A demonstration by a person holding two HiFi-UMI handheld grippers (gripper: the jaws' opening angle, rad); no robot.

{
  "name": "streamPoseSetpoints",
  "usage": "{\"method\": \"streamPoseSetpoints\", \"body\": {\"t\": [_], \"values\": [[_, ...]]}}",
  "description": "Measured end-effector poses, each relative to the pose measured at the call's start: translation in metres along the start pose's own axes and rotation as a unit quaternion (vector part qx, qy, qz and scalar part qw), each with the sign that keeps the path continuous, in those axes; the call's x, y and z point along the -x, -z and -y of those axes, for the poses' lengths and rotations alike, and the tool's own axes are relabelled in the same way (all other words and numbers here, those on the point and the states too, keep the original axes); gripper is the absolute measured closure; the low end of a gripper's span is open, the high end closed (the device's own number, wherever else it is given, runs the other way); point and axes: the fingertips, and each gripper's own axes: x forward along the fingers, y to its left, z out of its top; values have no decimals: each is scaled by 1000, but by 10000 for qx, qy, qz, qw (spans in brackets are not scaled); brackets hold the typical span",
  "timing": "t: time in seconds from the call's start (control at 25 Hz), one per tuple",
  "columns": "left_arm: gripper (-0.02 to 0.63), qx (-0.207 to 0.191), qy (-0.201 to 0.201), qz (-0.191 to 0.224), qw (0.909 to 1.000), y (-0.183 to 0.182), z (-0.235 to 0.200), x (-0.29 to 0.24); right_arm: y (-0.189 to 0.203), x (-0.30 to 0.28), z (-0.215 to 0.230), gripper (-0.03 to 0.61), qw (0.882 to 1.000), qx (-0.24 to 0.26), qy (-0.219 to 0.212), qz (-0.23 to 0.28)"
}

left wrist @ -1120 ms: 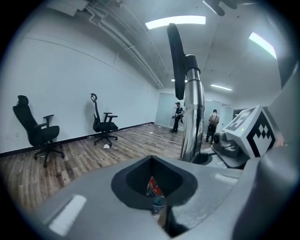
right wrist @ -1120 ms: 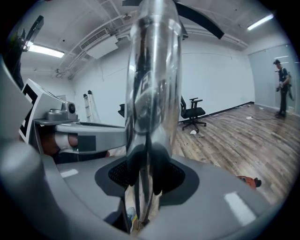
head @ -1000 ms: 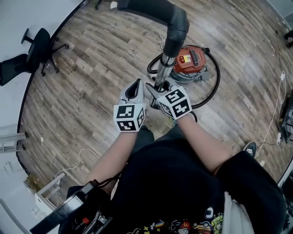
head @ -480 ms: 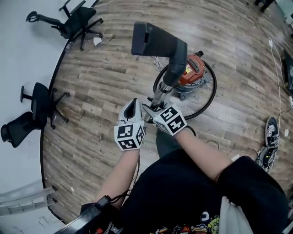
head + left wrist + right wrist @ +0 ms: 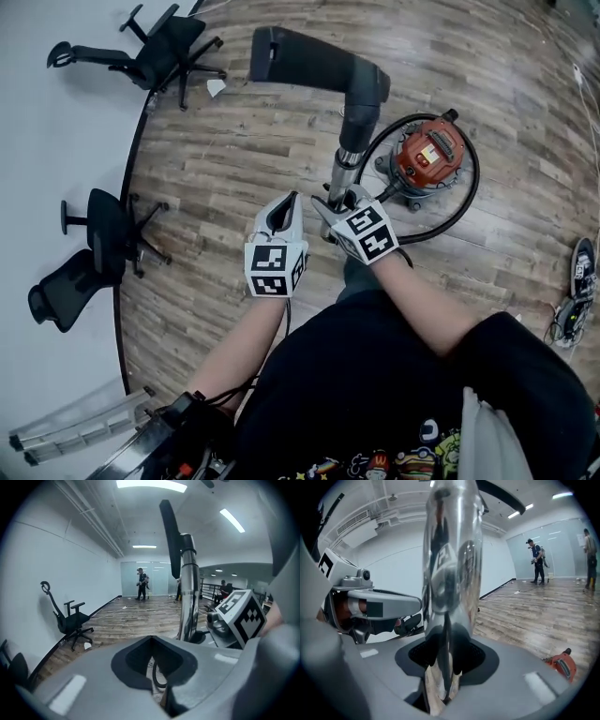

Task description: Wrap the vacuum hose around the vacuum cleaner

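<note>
The red and grey vacuum cleaner (image 5: pixel 428 157) stands on the wood floor, with its black hose (image 5: pixel 466 202) looping round its right side. My right gripper (image 5: pixel 339 202) is shut on the shiny metal wand (image 5: pixel 343 172), which rises to the dark floor nozzle (image 5: pixel 305 61). In the right gripper view the wand (image 5: pixel 452 564) fills the jaws and the vacuum cleaner (image 5: pixel 560 663) lies low at the right. My left gripper (image 5: pixel 282 211) hovers just left of the wand, shut and holding nothing. The left gripper view shows the wand (image 5: pixel 189 592) to the right of its jaws.
Black office chairs stand at the far left (image 5: pixel 164 42) and mid left (image 5: pixel 103 230) beside the white wall. A shoe and cables (image 5: pixel 581 267) lie at the right edge. People (image 5: pixel 536 559) stand far off near a glass wall.
The wand and nozzle have tilted to the left. The vacuum cleaner now shows further right of the wand. Both grippers keep their hold and spacing.
</note>
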Motion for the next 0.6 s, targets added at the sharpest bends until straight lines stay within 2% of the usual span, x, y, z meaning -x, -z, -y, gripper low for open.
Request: {"method": "streamPoseSetpoints", "body": {"t": [0.12, 0.28, 0.44, 0.6], "values": [[614, -174, 253, -165, 9994, -5, -36, -27, -30, -39, 14, 416, 9999, -115, 47, 53], [614, -125, 461, -191, 9987, -12, -85, -56, -62, -79, 33, 416, 9994, -176, 280, 74], [614, -266, 916, -134, 9954, -19, -134, -83, -81, -118, 53, 416, 9966, -281, 773, 74], [614, -536, 1559, -134, 9862, -24, -191, -109, -117, -164, 68, 417, 9885, -506, 1400, 247]]}}
